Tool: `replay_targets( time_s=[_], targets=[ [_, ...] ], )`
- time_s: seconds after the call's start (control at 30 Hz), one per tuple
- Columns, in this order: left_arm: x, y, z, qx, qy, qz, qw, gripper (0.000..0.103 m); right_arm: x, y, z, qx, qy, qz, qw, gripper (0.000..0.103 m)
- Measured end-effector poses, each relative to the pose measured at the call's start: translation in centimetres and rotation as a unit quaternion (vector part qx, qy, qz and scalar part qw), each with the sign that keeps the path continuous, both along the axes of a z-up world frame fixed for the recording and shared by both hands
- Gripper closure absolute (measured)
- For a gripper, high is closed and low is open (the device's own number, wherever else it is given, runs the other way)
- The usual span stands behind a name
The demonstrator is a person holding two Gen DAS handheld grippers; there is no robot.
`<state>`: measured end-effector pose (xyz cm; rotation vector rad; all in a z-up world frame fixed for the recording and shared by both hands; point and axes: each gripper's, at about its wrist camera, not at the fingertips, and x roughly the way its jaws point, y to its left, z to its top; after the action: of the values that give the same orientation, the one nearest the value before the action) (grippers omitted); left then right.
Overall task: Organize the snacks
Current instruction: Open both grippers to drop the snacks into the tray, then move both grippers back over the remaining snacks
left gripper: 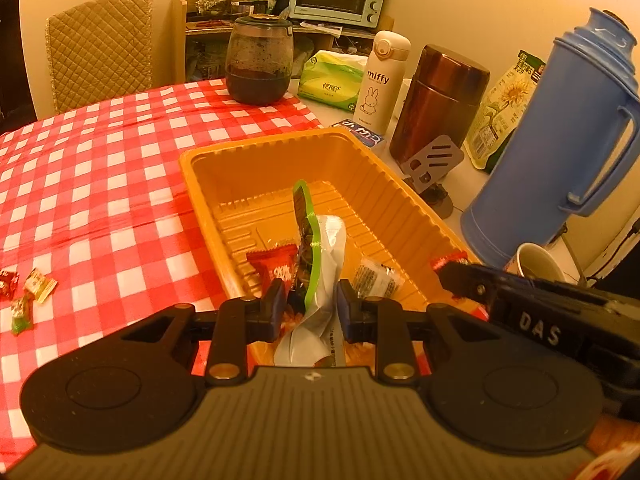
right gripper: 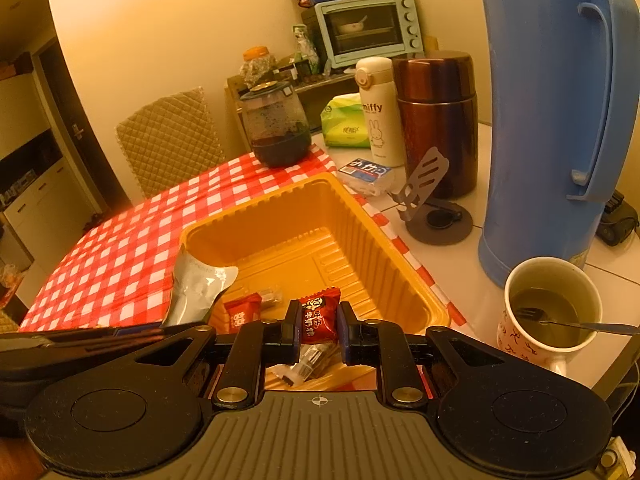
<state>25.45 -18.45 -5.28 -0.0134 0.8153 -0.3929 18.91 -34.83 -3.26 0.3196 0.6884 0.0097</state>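
Left wrist view: the left tongs [left gripper: 311,306] are clamped on a silver foil snack pouch with a green edge [left gripper: 320,264], hanging over the near end of the ribbed orange plastic tray [left gripper: 256,148], where a red candy wrapper [left gripper: 276,268] already lies. Loose sweets [left gripper: 24,292] wait on the red-checked worktop [left gripper: 100,184]. Right wrist view: the right tongs [right gripper: 318,320] are pinched tight on a small red wrapped candy [right gripper: 319,314], also over the tray. Best to lower both well inside the walls, then release one at a time, clear of the mug [right gripper: 552,304].
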Motion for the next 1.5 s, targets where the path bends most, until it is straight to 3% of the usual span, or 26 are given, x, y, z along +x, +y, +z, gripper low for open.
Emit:
replay_targets(
  time_s=[0.1,0.5,0.63,0.7,0.77,1.03,1.33,1.5],
  targets=[
    [0.3,-0.1,-0.1,0.008,-0.007,0.001,0.9999,0.070,0.1,-0.1,-0.2,0.001,0.003,-0.002,1.000,0.085],
    [-2.5,5.6,0.5,-0.005,-0.011,0.065,0.9978,0.070,0.9,0.6,0.0,0.016,-0.003,0.017,1.000,0.084],
    [-3.5,7.0,0.6,-0.003,-0.011,0.078,0.9969,0.066,1.8,0.7,0.5,0.043,-0.015,0.037,0.998,0.083],
    [-4.0,7.7,0.7,-0.005,-0.012,0.085,0.9963,0.062,1.9,0.5,0.7,0.047,-0.016,0.034,0.998,0.064],
    [-4.6,8.4,0.8,-0.008,-0.012,0.090,0.9958,0.058,1.5,0.4,1.0,0.044,-0.020,0.028,0.998,0.057],
    [-7.1,11.3,1.6,-0.011,-0.017,0.108,0.9939,0.043,-1.4,0.7,1.7,0.038,-0.002,0.000,0.999,0.057],
    [-10.6,14.9,2.7,-0.008,-0.022,0.135,0.9906,0.033,-4.6,4.5,2.9,0.032,0.001,0.030,0.999,0.056],
    [-11.8,17.5,3.1,-0.013,-0.015,0.160,0.9868,0.033,-5.7,6.9,3.7,0.026,-0.002,0.052,0.998,0.054]
  ],
)
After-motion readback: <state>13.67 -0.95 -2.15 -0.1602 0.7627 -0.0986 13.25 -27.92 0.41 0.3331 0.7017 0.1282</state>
